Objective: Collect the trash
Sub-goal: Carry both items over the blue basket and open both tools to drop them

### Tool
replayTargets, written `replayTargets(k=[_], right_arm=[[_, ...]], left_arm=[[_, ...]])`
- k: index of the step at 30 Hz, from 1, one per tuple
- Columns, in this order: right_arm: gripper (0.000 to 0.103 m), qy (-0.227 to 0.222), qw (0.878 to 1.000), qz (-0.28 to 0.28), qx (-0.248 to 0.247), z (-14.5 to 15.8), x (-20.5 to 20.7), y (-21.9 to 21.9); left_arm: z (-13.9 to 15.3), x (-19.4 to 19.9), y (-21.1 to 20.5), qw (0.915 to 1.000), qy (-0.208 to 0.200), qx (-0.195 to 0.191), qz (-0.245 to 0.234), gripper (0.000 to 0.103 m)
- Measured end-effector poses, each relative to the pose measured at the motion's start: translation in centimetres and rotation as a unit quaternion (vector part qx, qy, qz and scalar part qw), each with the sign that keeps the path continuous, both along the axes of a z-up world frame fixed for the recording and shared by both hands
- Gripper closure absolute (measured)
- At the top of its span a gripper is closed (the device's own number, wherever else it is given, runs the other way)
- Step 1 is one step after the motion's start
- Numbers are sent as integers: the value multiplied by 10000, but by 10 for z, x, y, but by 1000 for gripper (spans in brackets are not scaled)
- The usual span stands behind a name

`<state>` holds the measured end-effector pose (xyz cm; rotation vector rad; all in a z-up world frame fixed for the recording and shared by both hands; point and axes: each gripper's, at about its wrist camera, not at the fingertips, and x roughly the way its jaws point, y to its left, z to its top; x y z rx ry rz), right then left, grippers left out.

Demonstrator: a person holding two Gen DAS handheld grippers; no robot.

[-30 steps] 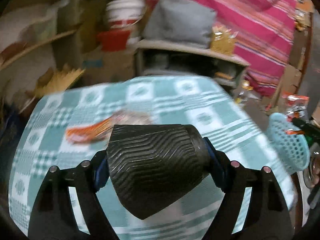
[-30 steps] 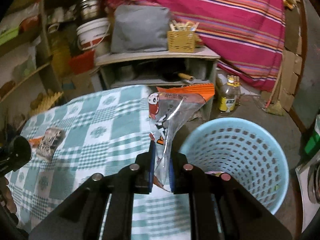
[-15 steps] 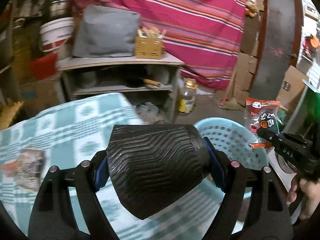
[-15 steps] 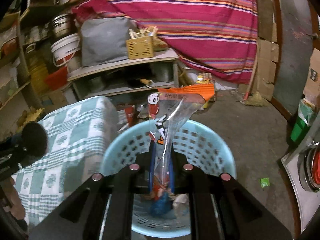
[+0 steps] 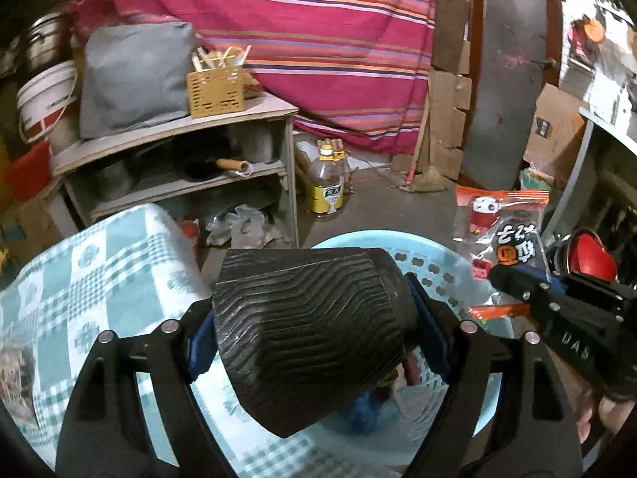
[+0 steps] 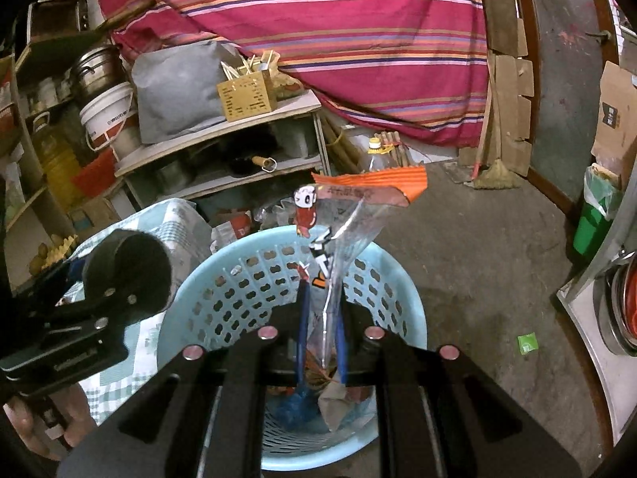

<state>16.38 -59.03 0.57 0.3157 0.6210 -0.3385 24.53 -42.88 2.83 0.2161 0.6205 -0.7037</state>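
My left gripper (image 5: 314,338) is shut on a black ribbed cup (image 5: 306,326), held over the near rim of the light blue perforated basket (image 5: 438,275). My right gripper (image 6: 320,318) is shut on a clear snack bag with an orange top (image 6: 342,231), held upright above the basket (image 6: 223,290). Blue and brown trash lies in the basket bottom (image 6: 294,410). The bag and right gripper also show at the right of the left wrist view (image 5: 501,231). The left gripper with the cup shows at the left of the right wrist view (image 6: 127,275).
A table with a green checked cloth (image 5: 99,279) stands left of the basket, with a wrapper (image 5: 16,382) at its left edge. Behind are a grey shelf unit (image 5: 179,167), an oil bottle (image 5: 326,183) on the floor, and a striped cloth (image 6: 318,40).
Both grippers have swung right from the table to over the basket. The left still holds the cup, the right still holds the bag, now closer above the basket.
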Motion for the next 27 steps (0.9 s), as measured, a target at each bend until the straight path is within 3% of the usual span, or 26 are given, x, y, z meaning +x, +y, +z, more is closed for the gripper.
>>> replayTargets(k=[2,5,12,21,25,27], right_arm=[[91,1,10000,-13,20,-1,0,-1],[91,24,10000,-26,37,-2,3,0],[91,65,10000,-25,25,-4,3,1],[91,110,9998,126,-76,-3,14,16],[84,194,9996,82,-180,-2,21,25],[58,244,9995,0,-224,-3,24,28]], left_arm=[[1,2,-5,10000,41,15,-81,21],[5,2,-2,10000,39,-57,-11,7],[13,3,27,9996,-16,-163,236,6],[18,5,105,9958,-127,-194,881,6],[18,6,143,9928,-227,-94,1172,6],[17,9,163,9909,-264,-43,1321,6]])
